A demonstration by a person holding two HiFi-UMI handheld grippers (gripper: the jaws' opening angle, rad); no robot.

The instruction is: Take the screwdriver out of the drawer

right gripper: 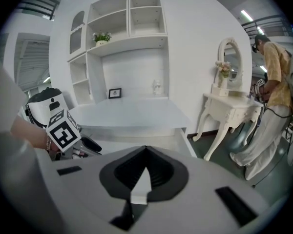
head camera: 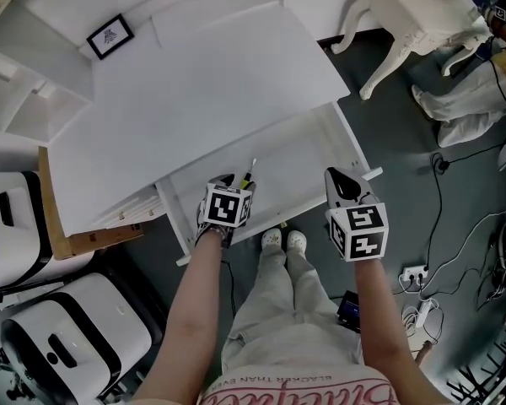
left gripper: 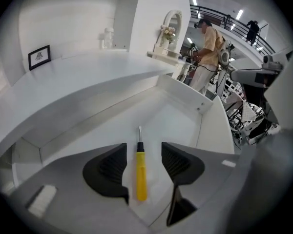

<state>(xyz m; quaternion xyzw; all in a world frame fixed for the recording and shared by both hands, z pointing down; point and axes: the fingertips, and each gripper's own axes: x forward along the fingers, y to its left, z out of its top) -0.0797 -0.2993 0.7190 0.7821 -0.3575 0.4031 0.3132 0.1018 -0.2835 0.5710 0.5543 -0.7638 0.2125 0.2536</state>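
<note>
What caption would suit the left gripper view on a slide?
Open left gripper straddling a yellow-handled screwdriver that lies in the pulled-out white drawer, jaws not touching it.

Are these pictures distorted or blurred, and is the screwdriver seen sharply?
Left gripper view: strong fisheye curving, dark corners; yellow screwdriver sharp between the open left tongs. Right gripper view: same fisheye; the shut right tongs look soft, near the lens. Head view: even light, no glare.

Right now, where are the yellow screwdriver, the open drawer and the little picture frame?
screwdriver (left gripper: 141,174), left gripper view, on its yellow handle.
drawer (head camera: 308,163), head view, on its bare white bottom.
picture frame (head camera: 110,36), head view, on the middle of the picture.
</note>
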